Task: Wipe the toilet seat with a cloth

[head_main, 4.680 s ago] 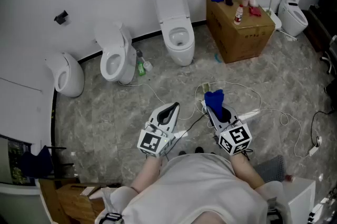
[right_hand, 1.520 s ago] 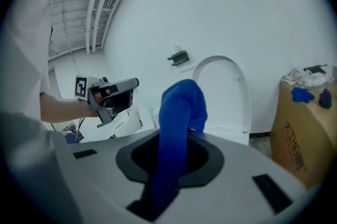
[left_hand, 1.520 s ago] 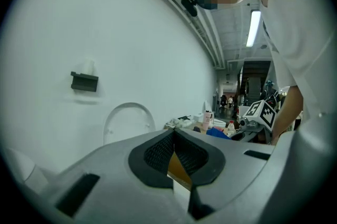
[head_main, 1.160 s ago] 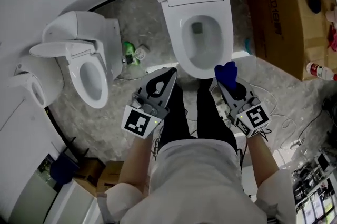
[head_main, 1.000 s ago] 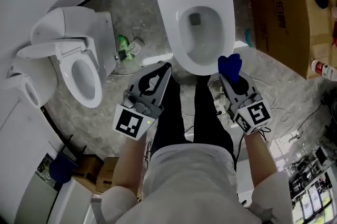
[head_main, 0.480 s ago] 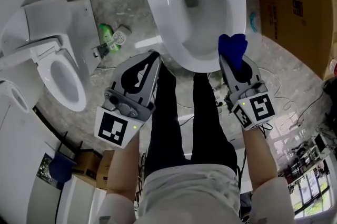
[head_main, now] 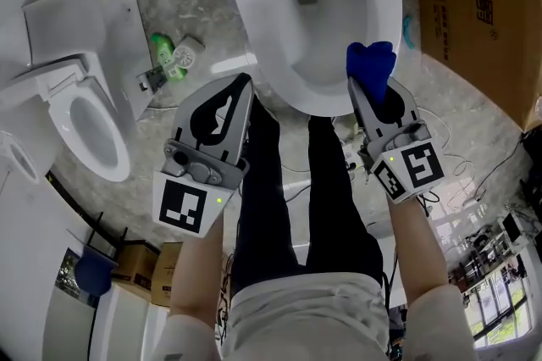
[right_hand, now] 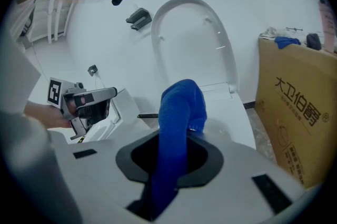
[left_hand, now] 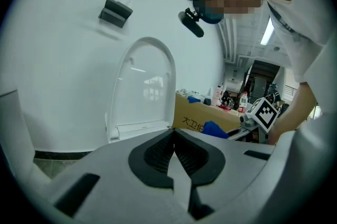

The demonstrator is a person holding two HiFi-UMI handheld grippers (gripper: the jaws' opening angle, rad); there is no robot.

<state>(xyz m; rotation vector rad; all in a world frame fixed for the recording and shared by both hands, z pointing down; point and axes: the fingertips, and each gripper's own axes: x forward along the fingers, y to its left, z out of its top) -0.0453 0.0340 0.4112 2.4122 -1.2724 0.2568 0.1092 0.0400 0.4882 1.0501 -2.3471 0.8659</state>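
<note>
A white toilet with its lid raised stands right below me; its seat rings the bowl. My right gripper is shut on a blue cloth, which hangs over the seat's front right rim. The right gripper view shows the blue cloth rising from the jaws, the raised lid behind it. My left gripper is shut on nothing, just off the bowl's front left edge. The left gripper view shows the jaws meeting, with the lid beyond.
A second white toilet stands to the left. A green bottle lies on the marbled floor between the two. A brown cardboard box stands close on the right. Cables run across the floor at the right. The person's dark-trousered legs stand before the bowl.
The person walked up to the lidded toilet and leaned over it. Both grippers came forward to the bowl's front rim, the cloth now over the seat's right side.
</note>
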